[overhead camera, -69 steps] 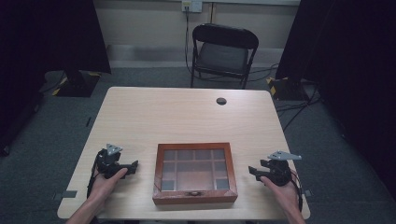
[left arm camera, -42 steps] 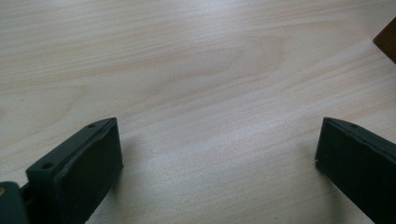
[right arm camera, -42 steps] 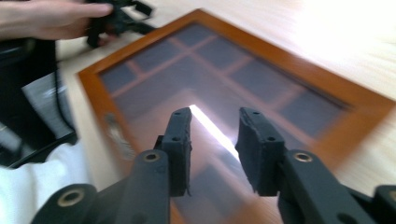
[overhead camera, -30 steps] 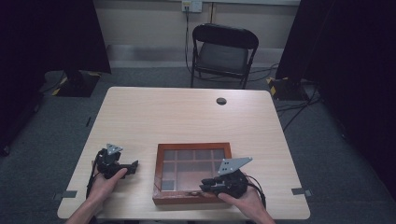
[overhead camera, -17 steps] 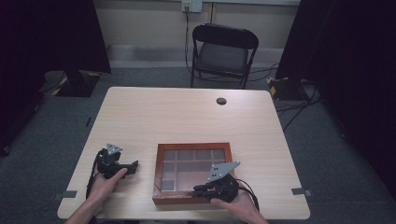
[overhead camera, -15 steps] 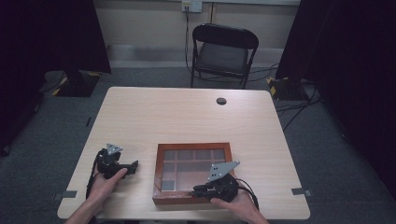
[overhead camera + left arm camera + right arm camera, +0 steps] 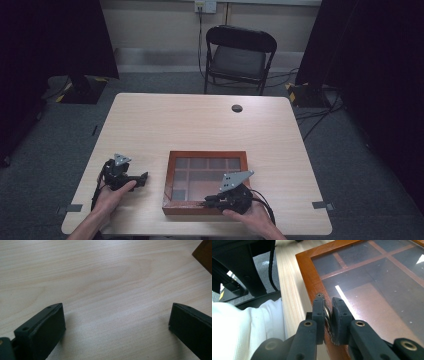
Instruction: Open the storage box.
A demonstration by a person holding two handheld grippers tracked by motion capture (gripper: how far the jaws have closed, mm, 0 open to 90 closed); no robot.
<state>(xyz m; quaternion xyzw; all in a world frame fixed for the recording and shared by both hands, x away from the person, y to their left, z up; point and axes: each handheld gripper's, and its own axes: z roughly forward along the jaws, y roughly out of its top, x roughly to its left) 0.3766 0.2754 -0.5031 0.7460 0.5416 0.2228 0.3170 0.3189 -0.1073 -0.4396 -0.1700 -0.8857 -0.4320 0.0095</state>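
Right gripper (image 7: 212, 201) at near edge of wooden display box (image 7: 207, 181), its fingers (image 7: 318, 312) narrowed hard on the small metal latch (image 7: 327, 313) at the front rim of the glass lid (image 7: 372, 282). Latch pinched between both pads; lid looks flat and closed, so the opening seems only just begun: grip made, lift left to do. Box sits near the counter's (image 7: 200, 125) front edge, middle-right, compartments under the glass look empty as far as can be told. Left gripper (image 7: 141, 178) rests on the counter left of the box, apart from it, fingers (image 7: 42, 327) spread wide, holding nothing. Farther off: small dark grommet (image 7: 237, 108) in the counter, folding chair (image 7: 239, 57) behind.
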